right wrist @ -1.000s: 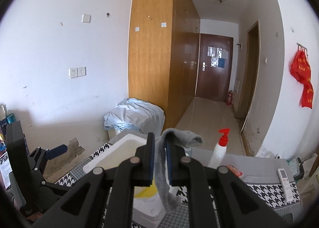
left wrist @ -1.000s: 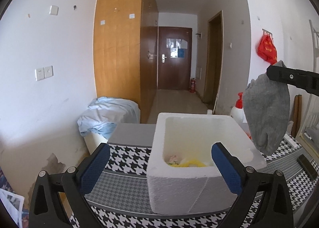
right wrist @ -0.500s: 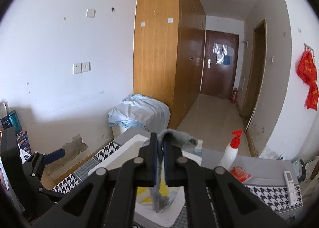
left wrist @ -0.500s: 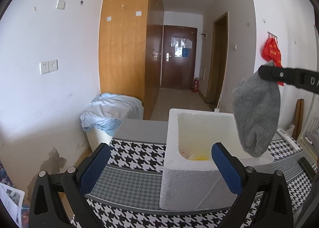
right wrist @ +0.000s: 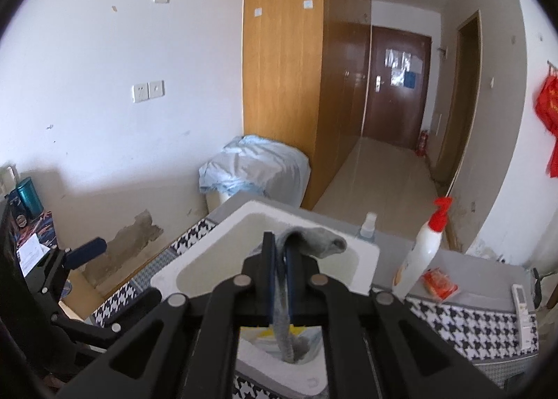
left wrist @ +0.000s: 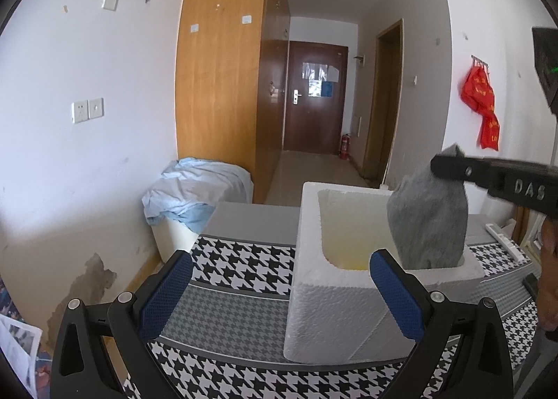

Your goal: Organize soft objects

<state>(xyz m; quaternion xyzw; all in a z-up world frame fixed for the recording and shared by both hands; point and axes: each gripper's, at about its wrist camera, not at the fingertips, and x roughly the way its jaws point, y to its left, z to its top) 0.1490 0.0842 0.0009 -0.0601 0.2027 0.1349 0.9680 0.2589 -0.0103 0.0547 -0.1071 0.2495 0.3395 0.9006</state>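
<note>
Right gripper (right wrist: 280, 261) is clamping a grey sock (left wrist: 428, 221), jaws pinched tight on the fabric. From the left wrist view the sock is hanging from the fingertips with its lower end dipping inside the white foam box (left wrist: 314, 312), below the rim on the box's right side. From the right wrist view the sock's top is folding over the fingers toward the right, and its tail is dangling down into the box (right wrist: 195, 271), above something yellow and a pale crumpled item on the box floor; what they are I cannot tell.

Raised letters "DAS" are showing on the side of the right gripper's finger in the left wrist view; the rest of the word is cut off at the frame edge.

Left gripper (left wrist: 279, 294) is standing spread wide with nothing between its blue pads (left wrist: 164, 298), hovering over the houndstooth cloth (left wrist: 244, 259) just left of the box.

White spray bottle with red trigger (right wrist: 423, 252) is standing on the surface right of the box, an orange-red packet (right wrist: 439, 284) beside it, a white remote control (right wrist: 523, 301) further right. Its label print is too blurred to read.

Red hanging banner (left wrist: 483, 106) on the right wall is carrying gold characters, not legible. Papers are taped to the dark door (left wrist: 315, 102); text too small.
</note>
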